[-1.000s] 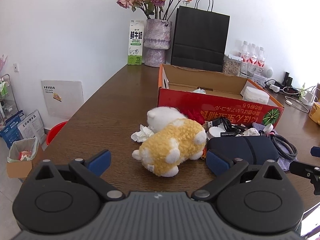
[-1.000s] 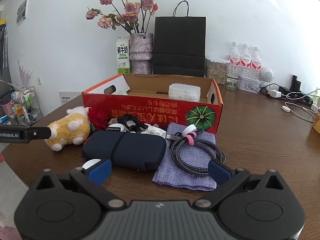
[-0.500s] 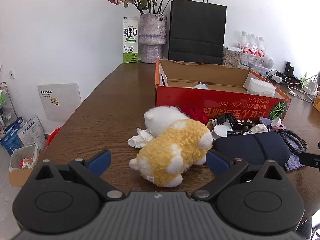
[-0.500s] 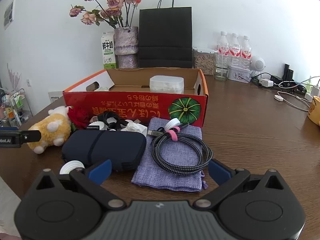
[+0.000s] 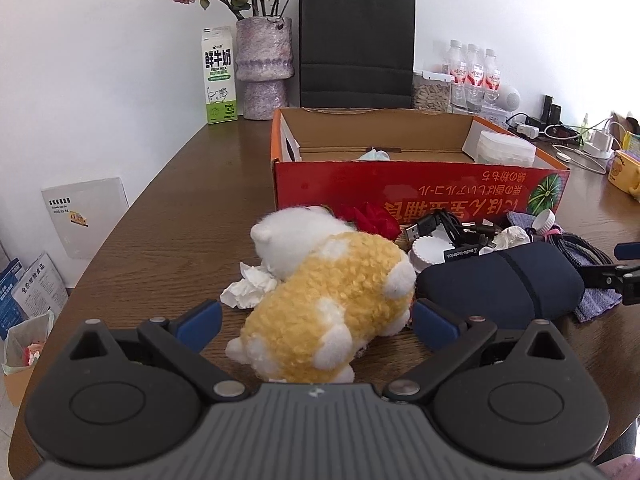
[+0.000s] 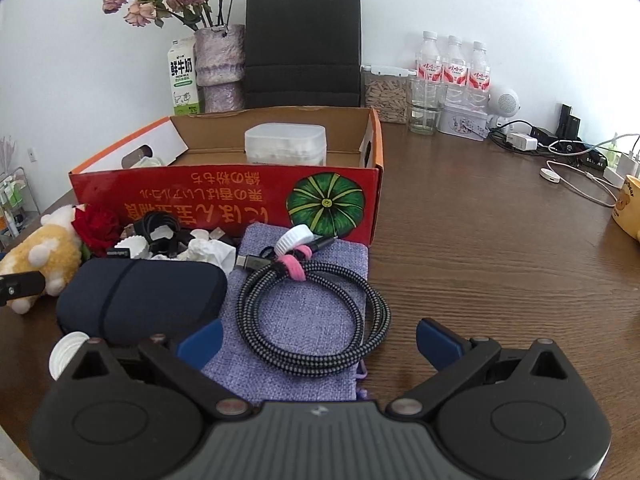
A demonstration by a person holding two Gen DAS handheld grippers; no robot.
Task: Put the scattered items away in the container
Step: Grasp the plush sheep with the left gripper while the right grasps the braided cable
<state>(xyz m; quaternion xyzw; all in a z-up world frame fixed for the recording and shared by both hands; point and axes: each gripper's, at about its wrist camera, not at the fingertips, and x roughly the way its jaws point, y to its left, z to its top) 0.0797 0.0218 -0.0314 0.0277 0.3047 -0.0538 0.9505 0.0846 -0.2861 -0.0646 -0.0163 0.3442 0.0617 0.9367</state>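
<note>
Both grippers are closing in: left gripper [image 5: 316,320], spread, is straddling the plush toy [image 5: 332,300]; right gripper [image 6: 318,340], spread, is nearing the coiled cable [image 6: 312,312] lying before the box [image 6: 224,196].

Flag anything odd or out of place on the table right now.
Nothing damaged or spilled. The clutter sits outside the red box: plush toy lying on its side, crumpled tissue beside it, navy case, braided cable on a purple cloth. The box's printed text reads upside down.
</note>
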